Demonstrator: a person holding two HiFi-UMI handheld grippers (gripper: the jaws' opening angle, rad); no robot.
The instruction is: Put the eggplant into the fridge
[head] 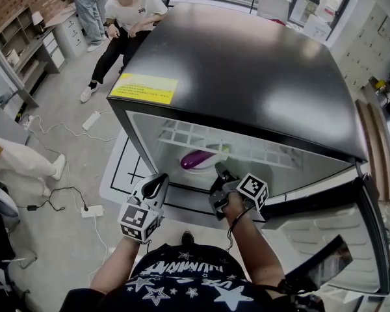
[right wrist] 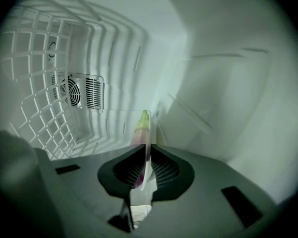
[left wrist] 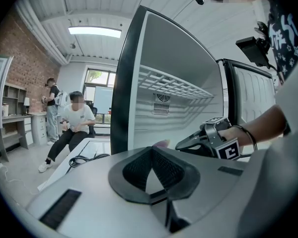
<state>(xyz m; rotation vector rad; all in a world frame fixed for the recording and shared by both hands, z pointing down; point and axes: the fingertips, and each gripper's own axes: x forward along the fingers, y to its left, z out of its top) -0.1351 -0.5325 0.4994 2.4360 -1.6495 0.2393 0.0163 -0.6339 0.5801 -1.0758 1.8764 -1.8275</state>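
Note:
The purple eggplant (head: 198, 159) with a green stem lies inside the open black fridge (head: 247, 77), on its floor under the white wire shelf (head: 201, 138). My right gripper (head: 220, 172) is at the fridge opening just right of the eggplant, shut and holding nothing. In the right gripper view the eggplant (right wrist: 140, 131) lies just beyond the closed jaws, stem pointing away. My left gripper (head: 158, 186) hovers outside the fridge's lower left corner, shut and empty. The left gripper view catches a tip of the eggplant (left wrist: 161, 144) and the right gripper (left wrist: 198, 140).
The fridge door (head: 325, 239) stands open to the right. A fan vent (right wrist: 82, 90) sits on the fridge's back wall. A seated person (head: 127, 18) and another standing are at the far left. Cables and power strips (head: 91, 119) lie on the floor.

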